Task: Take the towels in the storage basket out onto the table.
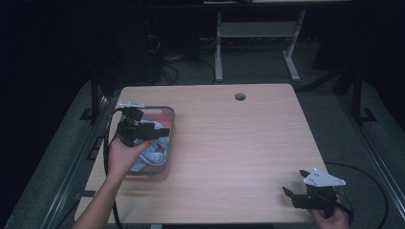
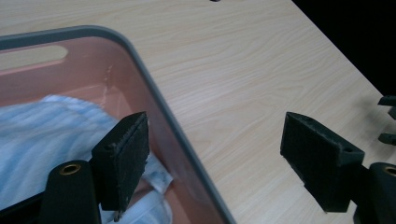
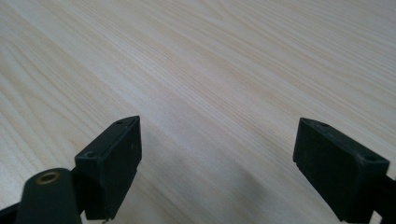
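Jaw status first: my left tool (image 1: 165,131) stood with its jaws wide apart and clamped on nothing. In the high view I held it over the pink basket (image 1: 169,117), at about 9 o'clock on the table (image 1: 239,148), pointing toward 3 o'clock. In the left gripper view, one pad (image 2: 123,158) sat inside the basket (image 2: 154,93), just above the cloth, and the other pad (image 2: 317,158) sat outside it, over bare table (image 2: 243,70). The grey rim of the basket ran between the two pads. Whether the inner pad touched the cloth I could not tell.

The light blue cloth (image 1: 153,155) lay bunched in the near half of the basket, partly under my left hand (image 1: 123,155). The left gripper view showed it (image 2: 46,140) as pale, folded fabric against the pink wall.

My right tool (image 1: 295,183) rested low at about 5 o'clock on the table, well apart from the basket, with my right hand (image 1: 329,220) at the table edge. Its jaws were likewise spread wide and gripped nothing. The right gripper view showed both pads (image 3: 114,163) over bare wood grain (image 3: 210,70).

A round cable hole (image 1: 240,97) sat at 12 o'clock near the far edge of the table.
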Available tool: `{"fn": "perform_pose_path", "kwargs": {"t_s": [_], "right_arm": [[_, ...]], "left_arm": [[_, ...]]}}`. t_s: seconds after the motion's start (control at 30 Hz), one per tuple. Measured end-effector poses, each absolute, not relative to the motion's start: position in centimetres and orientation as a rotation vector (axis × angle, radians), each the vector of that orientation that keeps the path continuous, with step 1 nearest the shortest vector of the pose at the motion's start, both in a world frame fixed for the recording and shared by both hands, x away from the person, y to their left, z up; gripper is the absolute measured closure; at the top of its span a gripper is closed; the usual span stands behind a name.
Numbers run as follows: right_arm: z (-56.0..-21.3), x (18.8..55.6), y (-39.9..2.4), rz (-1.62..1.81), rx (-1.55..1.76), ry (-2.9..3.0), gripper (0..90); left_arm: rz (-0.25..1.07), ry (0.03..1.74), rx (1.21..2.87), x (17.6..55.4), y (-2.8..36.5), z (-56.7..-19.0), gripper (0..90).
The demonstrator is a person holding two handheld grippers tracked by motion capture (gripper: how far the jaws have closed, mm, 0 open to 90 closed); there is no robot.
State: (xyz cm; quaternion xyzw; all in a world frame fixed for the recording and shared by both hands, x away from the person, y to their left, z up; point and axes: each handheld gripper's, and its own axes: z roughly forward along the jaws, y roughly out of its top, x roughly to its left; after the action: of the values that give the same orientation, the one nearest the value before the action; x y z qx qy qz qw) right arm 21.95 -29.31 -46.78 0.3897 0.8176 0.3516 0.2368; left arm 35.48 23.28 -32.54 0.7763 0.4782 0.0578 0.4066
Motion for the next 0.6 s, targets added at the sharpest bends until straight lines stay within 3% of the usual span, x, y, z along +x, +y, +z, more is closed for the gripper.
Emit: {"fn": "perform_pose_path", "kwargs": {"t_s": [0.6], "right_arm": [[-46.8, 21.9, -29.4, 0.964, 1.069, 2.241, 14.8]], "left_arm": [[0.225, 1.339, 1.917, 35.6, 27.5, -33.8, 23.1]]}}
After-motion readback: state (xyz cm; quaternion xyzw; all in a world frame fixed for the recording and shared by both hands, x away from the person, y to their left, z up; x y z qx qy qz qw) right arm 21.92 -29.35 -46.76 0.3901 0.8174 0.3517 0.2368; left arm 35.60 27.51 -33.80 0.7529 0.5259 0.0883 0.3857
